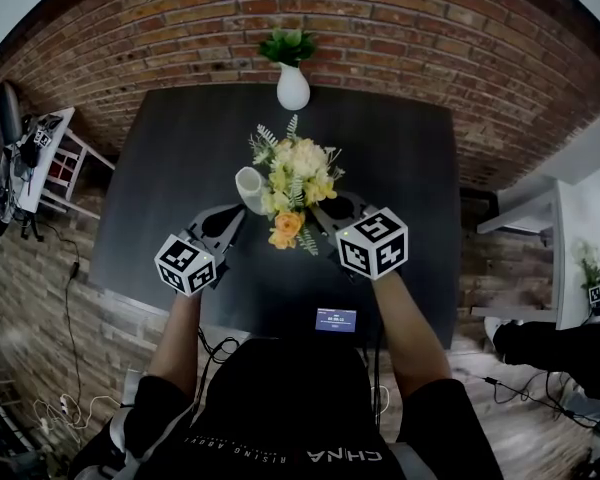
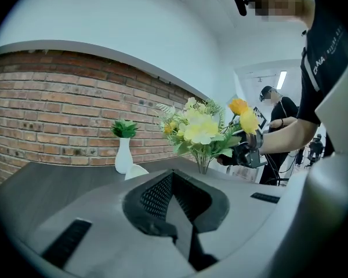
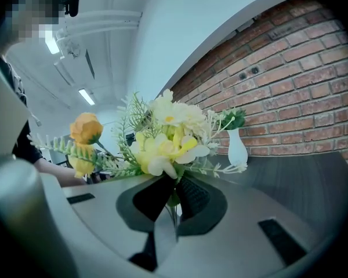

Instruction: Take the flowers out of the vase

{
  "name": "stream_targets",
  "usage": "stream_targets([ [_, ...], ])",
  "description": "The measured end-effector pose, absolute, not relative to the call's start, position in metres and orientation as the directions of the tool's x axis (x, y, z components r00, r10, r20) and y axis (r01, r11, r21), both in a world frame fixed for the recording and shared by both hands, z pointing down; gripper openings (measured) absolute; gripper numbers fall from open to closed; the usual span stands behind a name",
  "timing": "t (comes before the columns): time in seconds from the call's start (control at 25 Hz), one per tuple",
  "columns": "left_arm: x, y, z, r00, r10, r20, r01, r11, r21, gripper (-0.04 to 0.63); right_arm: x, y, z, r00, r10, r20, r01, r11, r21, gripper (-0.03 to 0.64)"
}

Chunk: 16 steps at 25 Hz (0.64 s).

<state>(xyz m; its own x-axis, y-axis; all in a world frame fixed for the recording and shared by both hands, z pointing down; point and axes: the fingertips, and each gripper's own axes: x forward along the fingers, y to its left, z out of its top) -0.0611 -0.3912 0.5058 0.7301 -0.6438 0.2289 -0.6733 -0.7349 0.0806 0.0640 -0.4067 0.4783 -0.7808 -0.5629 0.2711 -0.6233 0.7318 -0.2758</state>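
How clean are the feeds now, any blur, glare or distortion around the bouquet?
Head view: strong fisheye bends the brick wall, bouquet sharp. Left gripper view: near jaws soft, bouquet clear. Right gripper view: bouquet slightly soft up close; ceiling light bright, no washout.

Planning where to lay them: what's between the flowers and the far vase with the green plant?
Only bare table lies between the flowers and the far vase, as the head view shows.
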Motion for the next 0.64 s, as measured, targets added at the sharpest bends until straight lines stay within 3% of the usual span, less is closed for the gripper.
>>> stream_targets([
  [0.64,-0.0645,-0.3878,0.5028,0.740,-0.628,0.239,-0.658,-0.749,0.069,0.003,0.0536,-0.4023,0.4703,-0.782,-0.565,0.263,-0.622,0.735,-0.272,0.029],
])
